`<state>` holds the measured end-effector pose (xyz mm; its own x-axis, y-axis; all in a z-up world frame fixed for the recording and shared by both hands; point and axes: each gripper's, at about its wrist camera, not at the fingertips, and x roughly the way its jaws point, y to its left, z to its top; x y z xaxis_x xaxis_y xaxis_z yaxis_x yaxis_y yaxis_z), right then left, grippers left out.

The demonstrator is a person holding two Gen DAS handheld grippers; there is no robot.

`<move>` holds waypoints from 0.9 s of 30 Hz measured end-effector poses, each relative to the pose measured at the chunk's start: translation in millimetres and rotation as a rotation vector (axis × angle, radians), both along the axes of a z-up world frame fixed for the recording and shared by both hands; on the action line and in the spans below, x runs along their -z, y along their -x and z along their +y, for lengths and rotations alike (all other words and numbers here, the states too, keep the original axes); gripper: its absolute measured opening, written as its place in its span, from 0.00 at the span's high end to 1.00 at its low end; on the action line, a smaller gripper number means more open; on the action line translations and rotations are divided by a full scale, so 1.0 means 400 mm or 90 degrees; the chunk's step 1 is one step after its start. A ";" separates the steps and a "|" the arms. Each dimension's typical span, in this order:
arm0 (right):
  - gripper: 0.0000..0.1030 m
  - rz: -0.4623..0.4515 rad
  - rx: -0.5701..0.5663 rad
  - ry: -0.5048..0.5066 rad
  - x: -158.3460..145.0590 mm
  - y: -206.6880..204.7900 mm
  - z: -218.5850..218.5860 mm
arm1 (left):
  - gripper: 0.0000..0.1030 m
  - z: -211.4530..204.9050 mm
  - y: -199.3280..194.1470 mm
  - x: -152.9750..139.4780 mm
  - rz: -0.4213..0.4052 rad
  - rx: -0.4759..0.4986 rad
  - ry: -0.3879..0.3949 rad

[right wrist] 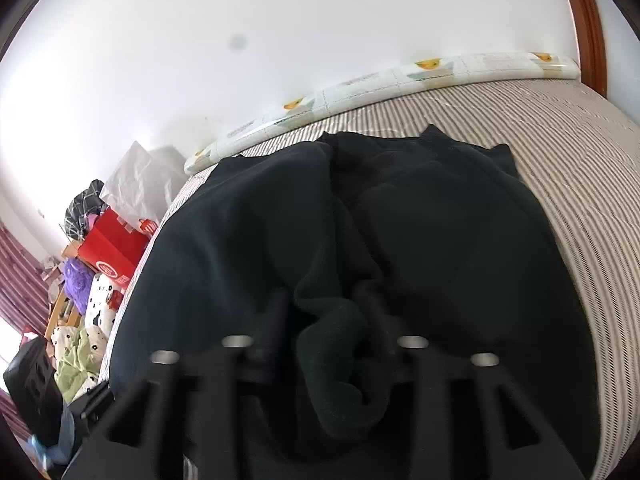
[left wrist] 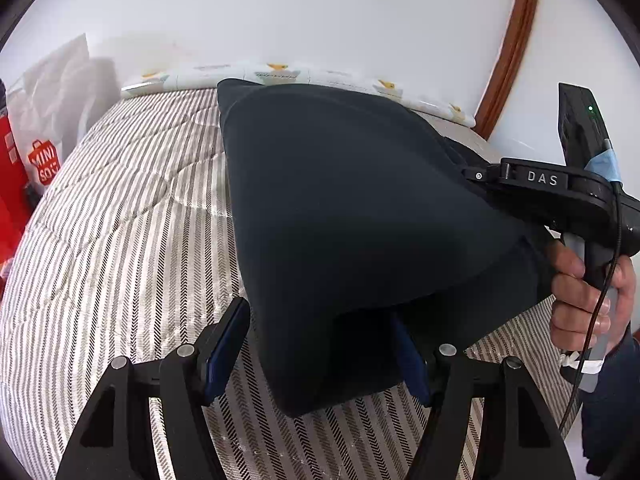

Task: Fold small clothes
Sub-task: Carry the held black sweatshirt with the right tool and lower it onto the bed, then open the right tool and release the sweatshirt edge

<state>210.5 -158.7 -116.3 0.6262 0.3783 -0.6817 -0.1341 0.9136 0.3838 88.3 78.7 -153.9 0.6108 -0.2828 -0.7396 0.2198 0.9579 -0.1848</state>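
Observation:
A dark navy garment (left wrist: pixel 352 208) lies on the striped bed (left wrist: pixel 120 220), its near part doubled over into a thick fold. My left gripper (left wrist: pixel 318 312) stands open around that fold's near corner. Its left blue pad (left wrist: pixel 224 352) is just clear of the cloth, and the right pad (left wrist: pixel 412 364) is half hidden under it. A hand (left wrist: pixel 580 292) holds my right gripper (left wrist: pixel 472 174) at the garment's right edge. In the right wrist view the garment (right wrist: pixel 460 240) spreads ahead, and my right gripper (right wrist: pixel 326 312), blurred, is shut on a bunched ridge of the cloth (right wrist: pixel 336 364).
A duck-print pad (left wrist: pixel 280 72) runs along the bed's far edge by the white wall. A red and white shopping bag (left wrist: pixel 44 160) stands at the left. A wooden door frame (left wrist: pixel 516 40) is at the right. Boxes, clothes and a purple toy (right wrist: pixel 76 280) crowd the floor beside the bed.

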 end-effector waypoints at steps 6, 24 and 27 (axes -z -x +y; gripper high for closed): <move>0.88 -0.132 0.015 0.043 -0.105 0.073 -0.076 | 0.33 -0.007 -0.003 0.002 0.003 0.004 -0.016; 0.81 -0.085 0.101 0.141 -0.008 0.250 -0.255 | 0.35 -0.036 0.082 -0.044 -0.012 0.041 -0.009; 0.77 -0.086 0.096 0.156 -0.017 0.263 -0.267 | 0.35 -0.037 0.094 -0.060 -0.015 0.035 -0.013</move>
<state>105.5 -265.7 -109.7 0.7543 0.1092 -0.6474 -0.0247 0.9901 0.1382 50.5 64.0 -129.8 0.6122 -0.3019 -0.7308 0.2765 0.9476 -0.1598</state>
